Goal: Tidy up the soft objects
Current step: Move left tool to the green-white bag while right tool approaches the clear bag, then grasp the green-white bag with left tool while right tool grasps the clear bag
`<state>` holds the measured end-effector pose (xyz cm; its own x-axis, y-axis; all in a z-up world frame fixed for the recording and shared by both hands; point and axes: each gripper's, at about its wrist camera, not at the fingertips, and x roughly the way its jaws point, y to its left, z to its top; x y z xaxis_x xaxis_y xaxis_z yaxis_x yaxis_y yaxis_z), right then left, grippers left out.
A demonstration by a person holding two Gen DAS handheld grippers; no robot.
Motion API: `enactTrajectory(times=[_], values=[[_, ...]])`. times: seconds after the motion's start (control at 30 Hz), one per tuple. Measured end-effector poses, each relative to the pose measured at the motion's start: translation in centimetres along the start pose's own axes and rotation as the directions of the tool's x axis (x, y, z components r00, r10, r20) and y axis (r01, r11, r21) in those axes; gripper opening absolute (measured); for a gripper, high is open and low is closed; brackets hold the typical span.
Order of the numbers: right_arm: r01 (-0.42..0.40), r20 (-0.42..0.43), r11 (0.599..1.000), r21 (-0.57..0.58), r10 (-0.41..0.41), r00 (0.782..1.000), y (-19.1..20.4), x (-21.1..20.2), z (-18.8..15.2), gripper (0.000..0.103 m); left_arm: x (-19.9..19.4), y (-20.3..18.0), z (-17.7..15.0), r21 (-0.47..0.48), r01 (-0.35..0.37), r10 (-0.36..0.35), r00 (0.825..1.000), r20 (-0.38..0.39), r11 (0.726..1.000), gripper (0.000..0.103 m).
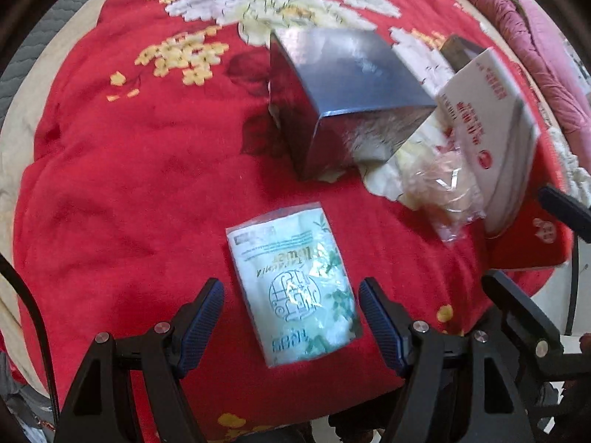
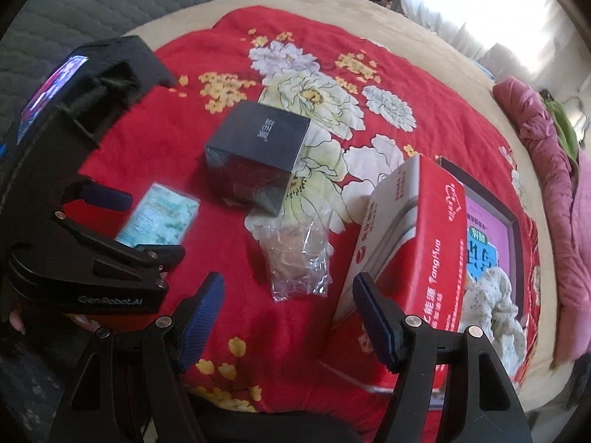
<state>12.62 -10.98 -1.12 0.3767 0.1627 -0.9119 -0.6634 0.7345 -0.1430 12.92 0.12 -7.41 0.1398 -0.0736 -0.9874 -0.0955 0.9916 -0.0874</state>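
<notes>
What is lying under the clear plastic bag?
The clear plastic bag rests on the red floral blanket, partly over a white printed flower. Its pale contents blur whatever lies directly beneath.

You have a red flowered blanket (image 2: pixel 424 70) spread over the bed as your surface, and the dark box (image 2: pixel 255 149) stands near its middle. Nearer you from that box lie a clear crumpled plastic bag (image 2: pixel 299 262) and, to its left, a pale green tissue packet (image 1: pixel 295 288). To the box's right stands a red-and-white carton (image 2: pixel 417 243).
</notes>
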Motion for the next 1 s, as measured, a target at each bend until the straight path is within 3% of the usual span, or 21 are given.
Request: enactTrajectory(times=[0.27,0.53,0.63,0.67,0.8,0.87,0.9,1.0], values=[[0.09,-0.068,0.983,-0.161,-0.102,0.992,1.0,3.9,0.9,0.073,1.5,0.5,0.2,-0.024,0.008,-0.008,1.0,-0.024,1.0,0.074],[0.092,-0.1,0.967,-0.237,-0.118,0.988,0.9,6.8,1.8,0.072,1.8,1.6,0.5,-0.038,0.04,-0.041,0.999,-0.023,0.998,0.074],[0.114,-0.082,0.951,-0.287,-0.143,0.986,1.5,7.3,1.9,0.064,1.7,1.7,0.5,-0.043,0.04,-0.041,0.999,-0.019,0.998,0.074],[0.106,-0.081,0.95,-0.295,-0.135,0.987,1.6,7.4,1.9,0.054,1.8,1.9,0.6,-0.043,0.039,-0.04,0.999,-0.019,0.998,0.074],[0.067,-0.09,0.961,-0.268,-0.094,0.992,1.4,7.6,2.1,0.051,1.8,1.9,0.7,-0.052,0.028,-0.029,1.0,-0.006,0.998,0.069],[0.041,-0.075,0.974,-0.224,-0.06,0.995,0.9,7.1,2.1,0.051,1.6,1.9,0.7,-0.054,0.02,-0.02,1.0,-0.002,0.998,0.062],[0.024,-0.059,0.981,-0.194,-0.036,0.998,0.6,6.5,2.2,0.05,1.4,1.8,0.7,-0.057,0.019,-0.019,1.0,0.004,0.998,0.054],[-0.003,-0.017,0.992,-0.129,0.001,1.0,-0.1,4.4,2.0,0.051,1.0,2.3,0.8,-0.079,0.041,-0.04,0.999,0.013,0.996,0.05]])
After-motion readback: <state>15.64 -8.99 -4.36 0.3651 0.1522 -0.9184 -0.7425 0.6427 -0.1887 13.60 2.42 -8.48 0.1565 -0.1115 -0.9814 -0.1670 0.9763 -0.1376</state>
